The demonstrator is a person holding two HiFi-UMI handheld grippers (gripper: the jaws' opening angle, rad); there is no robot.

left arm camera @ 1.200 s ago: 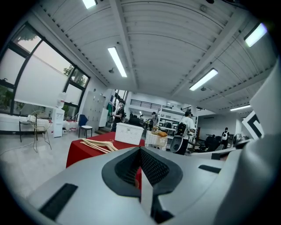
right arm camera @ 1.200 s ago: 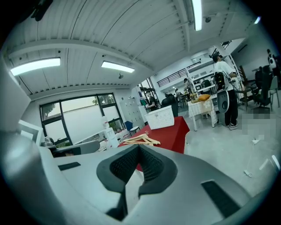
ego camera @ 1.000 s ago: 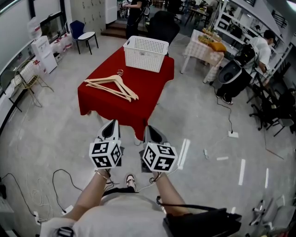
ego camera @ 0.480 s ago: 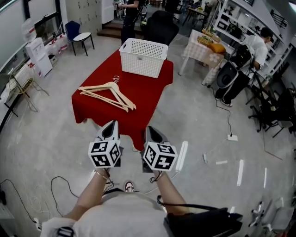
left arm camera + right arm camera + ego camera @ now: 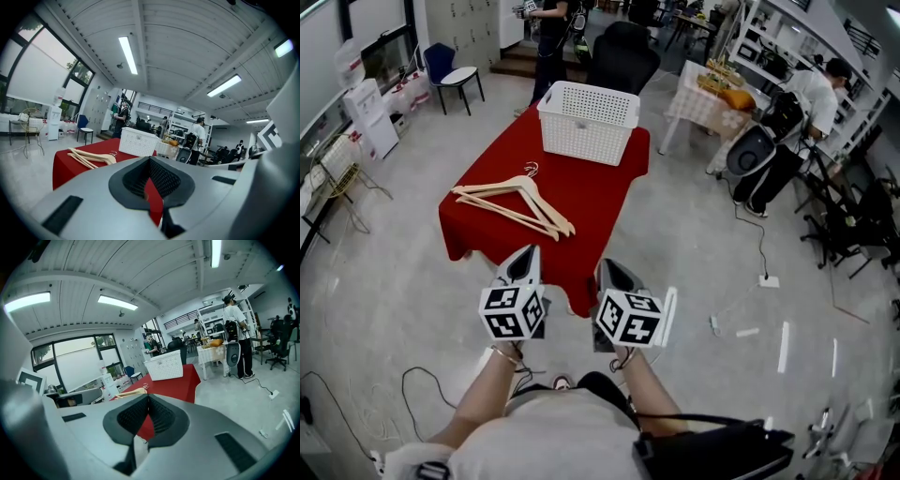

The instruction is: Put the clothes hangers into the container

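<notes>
- The table (image 5: 591,192), under a red cloth, stands on a grey floor (image 5: 703,234) and runs lengthwise away from the person holding the grippers.
- A black chair (image 5: 622,58) stands just beyond the table's far end. A person (image 5: 548,37) in dark clothes stands near the table's far left corner.
- The basket (image 5: 588,120), white with perforated walls, sits upright on the table's far end, about centred across it.
- The hangers (image 5: 514,202), pale wood, lie flat in a loose stack on the table's near left part. Their metal hooks point toward the basket, and they lie well apart from it.
- The left gripper (image 5: 527,255) is held over the floor, short of the table's near edge. Its fingers are together with nothing between them, and it points at the table.
- The right gripper (image 5: 609,270) is level with the left one, also short of the table's near edge. Its fingers are pressed together and empty.
</notes>
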